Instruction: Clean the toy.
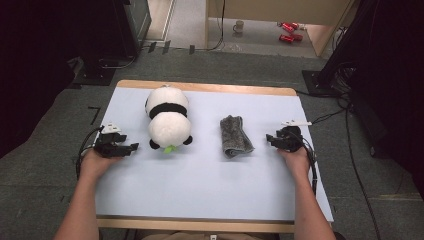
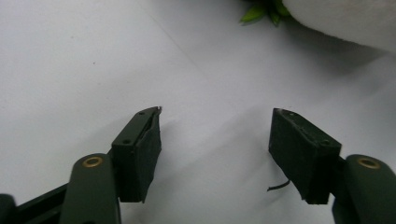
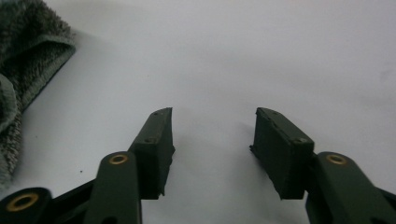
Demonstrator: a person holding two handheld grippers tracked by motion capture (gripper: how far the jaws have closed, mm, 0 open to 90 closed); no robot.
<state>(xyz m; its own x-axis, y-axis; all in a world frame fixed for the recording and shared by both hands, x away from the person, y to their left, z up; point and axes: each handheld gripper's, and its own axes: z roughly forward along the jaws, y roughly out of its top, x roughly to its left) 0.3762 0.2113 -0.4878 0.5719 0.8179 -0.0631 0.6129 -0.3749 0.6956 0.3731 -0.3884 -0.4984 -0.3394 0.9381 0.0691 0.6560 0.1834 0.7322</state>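
Note:
A plush panda [image 1: 168, 120] lies on the white table [image 1: 200, 175], left of centre, with a green leaf at its near end [image 2: 261, 11]. A folded grey towel [image 1: 235, 135] lies right of centre, and its edge shows at the left of the right gripper view [image 3: 23, 70]. My left gripper [image 1: 131, 148] rests low at the table's left side, pointing toward the panda. Its jaws stand apart with nothing between them [image 2: 215, 135]. My right gripper [image 1: 270, 140] sits at the right side, pointing toward the towel, also open and empty [image 3: 212, 135].
The table's wooden edge [image 1: 200, 226] runs along the front. Beyond the table lies grey carpet with cables, a mug [image 1: 239, 26] and red cans [image 1: 289, 31] on the floor farther back. Dark equipment stands at both far sides.

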